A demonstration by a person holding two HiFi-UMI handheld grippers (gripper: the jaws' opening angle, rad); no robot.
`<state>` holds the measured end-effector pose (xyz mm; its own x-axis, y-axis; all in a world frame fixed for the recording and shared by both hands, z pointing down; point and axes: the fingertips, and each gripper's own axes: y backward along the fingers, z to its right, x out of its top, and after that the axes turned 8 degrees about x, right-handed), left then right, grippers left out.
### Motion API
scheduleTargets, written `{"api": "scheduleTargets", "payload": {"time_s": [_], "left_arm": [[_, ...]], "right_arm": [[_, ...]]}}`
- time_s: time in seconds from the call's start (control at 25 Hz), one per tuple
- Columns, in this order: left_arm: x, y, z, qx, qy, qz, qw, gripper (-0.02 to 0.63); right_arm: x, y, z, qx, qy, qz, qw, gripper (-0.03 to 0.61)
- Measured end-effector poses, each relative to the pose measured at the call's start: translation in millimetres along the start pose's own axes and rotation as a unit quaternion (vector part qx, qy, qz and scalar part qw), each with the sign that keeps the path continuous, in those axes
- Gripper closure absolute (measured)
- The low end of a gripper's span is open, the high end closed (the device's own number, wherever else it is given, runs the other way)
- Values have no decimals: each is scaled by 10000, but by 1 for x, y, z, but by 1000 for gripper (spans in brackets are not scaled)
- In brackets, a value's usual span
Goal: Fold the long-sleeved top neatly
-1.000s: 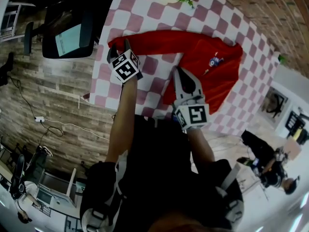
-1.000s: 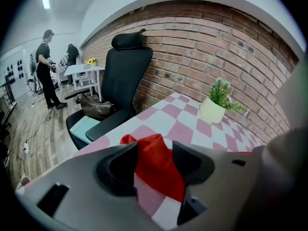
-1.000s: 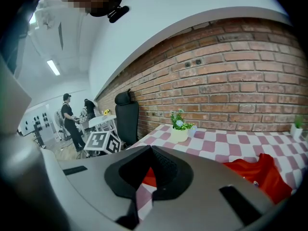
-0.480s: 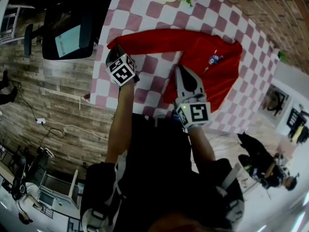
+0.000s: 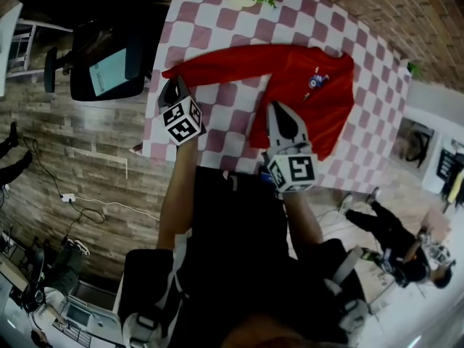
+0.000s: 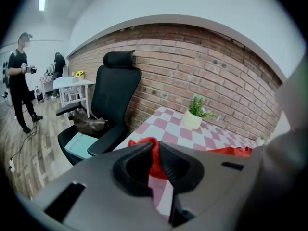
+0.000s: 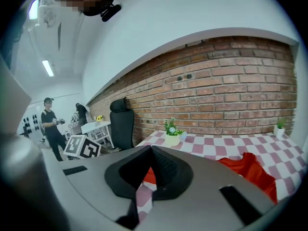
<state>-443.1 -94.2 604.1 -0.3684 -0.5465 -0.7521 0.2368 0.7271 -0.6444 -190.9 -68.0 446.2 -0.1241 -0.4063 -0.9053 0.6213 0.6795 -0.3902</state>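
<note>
My left gripper (image 5: 175, 87) has just been closing its dark moulded jaws, and they now pinch the sleeve end of the soft red long-sleeved fabric top (image 5: 308, 85). The top lies spread on the pink-and-white chequered tablecloth (image 5: 210, 11). My right gripper (image 5: 280, 112), its pads ribbed, is clamped shut on the top's rumpled lower edge.

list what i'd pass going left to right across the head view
black chair → left gripper, jaws just closed on the red top → right gripper → person in black on the floor
</note>
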Motion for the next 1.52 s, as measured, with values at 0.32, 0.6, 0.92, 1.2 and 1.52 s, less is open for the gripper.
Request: {"api": "scheduleTargets", "payload": {"time_s": [0.32,0.6,0.92,1.2,1.52], "left_arm": [[34,45,56,-1203,-1029,679,9851,580],[53,86,112,-1917,-1551,1185,9618,580],[56,129,181,-2583,-2062,1555,9309,581],[40,173,251,-3032,-2573,1818,8993,581],[0,221,327,-3370,-3185,2041,8622,581]], "right_arm": [[-4,73,-3,-778,-309,323,9960,571],[-14,134,13,-1428,-498,444,9875,571],[-21,189,41,-1868,-616,692,9780,571],[-31,231,73,-1962,-688,861,9744,571],[-50,276,110,-1929,-820,905,9736,571]]}}
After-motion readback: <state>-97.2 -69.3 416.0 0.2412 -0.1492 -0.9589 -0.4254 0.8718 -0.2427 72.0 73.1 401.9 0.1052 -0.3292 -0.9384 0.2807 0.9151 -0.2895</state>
